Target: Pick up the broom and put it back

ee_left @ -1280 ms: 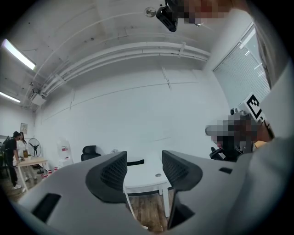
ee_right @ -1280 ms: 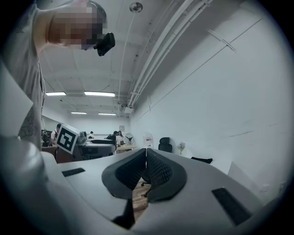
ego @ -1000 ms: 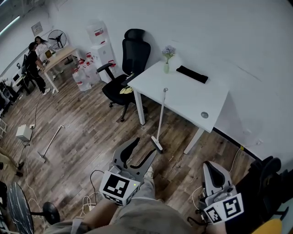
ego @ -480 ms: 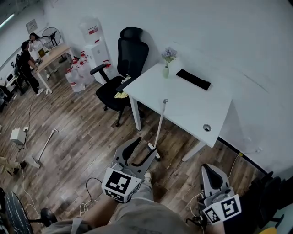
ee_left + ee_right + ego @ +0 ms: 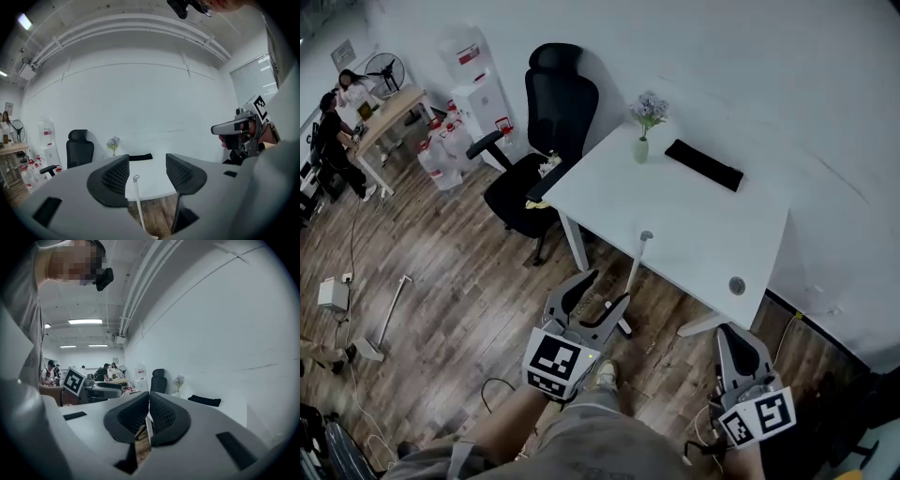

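Observation:
A broom with a white handle (image 5: 635,277) leans upright against the front edge of the white table (image 5: 675,216), its head on the wood floor. My left gripper (image 5: 598,298) is open and sits just left of the broom's lower handle, not touching it. In the left gripper view the broom handle (image 5: 138,199) stands framed in the gap of my left gripper (image 5: 147,176), some way ahead. My right gripper (image 5: 737,345) is shut with nothing held, low at the right. In its own view my right gripper (image 5: 149,405) has its pads pressed together.
A black office chair (image 5: 539,141) stands at the table's left end. A vase of flowers (image 5: 643,131) and a flat black item (image 5: 704,165) lie on the table. A second long-handled tool (image 5: 384,319), a white box (image 5: 333,292) and cables lie on the floor at left. People stand at a far desk (image 5: 389,108).
The view and both grippers have moved closer to the table. The left gripper now sits beside the broom's lower handle. The broom has not moved.

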The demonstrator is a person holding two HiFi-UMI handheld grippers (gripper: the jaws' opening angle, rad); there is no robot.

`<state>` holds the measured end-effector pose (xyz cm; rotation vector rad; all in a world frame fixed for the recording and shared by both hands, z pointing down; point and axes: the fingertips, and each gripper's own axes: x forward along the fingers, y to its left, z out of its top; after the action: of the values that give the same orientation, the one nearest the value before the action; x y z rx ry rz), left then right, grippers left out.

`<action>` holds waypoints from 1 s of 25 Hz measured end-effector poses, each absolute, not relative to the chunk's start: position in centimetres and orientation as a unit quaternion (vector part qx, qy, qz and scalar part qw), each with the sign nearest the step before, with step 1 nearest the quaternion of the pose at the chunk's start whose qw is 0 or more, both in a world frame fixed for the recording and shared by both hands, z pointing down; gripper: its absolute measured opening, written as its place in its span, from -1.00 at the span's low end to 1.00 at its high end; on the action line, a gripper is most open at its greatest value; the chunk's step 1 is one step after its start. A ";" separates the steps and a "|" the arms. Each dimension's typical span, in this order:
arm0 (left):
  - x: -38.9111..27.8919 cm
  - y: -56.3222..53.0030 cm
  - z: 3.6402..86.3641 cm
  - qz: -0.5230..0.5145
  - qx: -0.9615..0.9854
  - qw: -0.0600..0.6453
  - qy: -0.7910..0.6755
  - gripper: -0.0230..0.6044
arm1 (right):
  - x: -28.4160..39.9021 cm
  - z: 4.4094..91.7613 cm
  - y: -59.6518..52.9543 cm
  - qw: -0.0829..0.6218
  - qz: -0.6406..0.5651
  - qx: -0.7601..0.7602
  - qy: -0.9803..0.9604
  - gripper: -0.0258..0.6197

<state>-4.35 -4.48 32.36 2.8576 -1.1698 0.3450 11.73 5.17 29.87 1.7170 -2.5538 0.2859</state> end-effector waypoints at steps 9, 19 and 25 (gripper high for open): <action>-3.2 -14.1 36.8 0.138 0.926 0.035 -0.351 -0.13 | 12.8 33.1 -4.8 0.057 0.107 0.581 -0.805 -0.82; -0.9 -18.5 43.5 0.176 0.927 0.046 -0.328 -0.12 | 14.0 38.4 -10.6 0.075 0.137 0.576 -0.802 -0.82; 1.0 -19.7 48.7 0.198 0.922 0.053 -0.329 -0.11 | 14.9 43.1 -12.3 0.099 0.153 0.554 -0.813 -0.82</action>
<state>0.97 -19.70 48.71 2.8025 -1.0004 0.6020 14.85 -12.33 43.11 1.6372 -2.4031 0.4526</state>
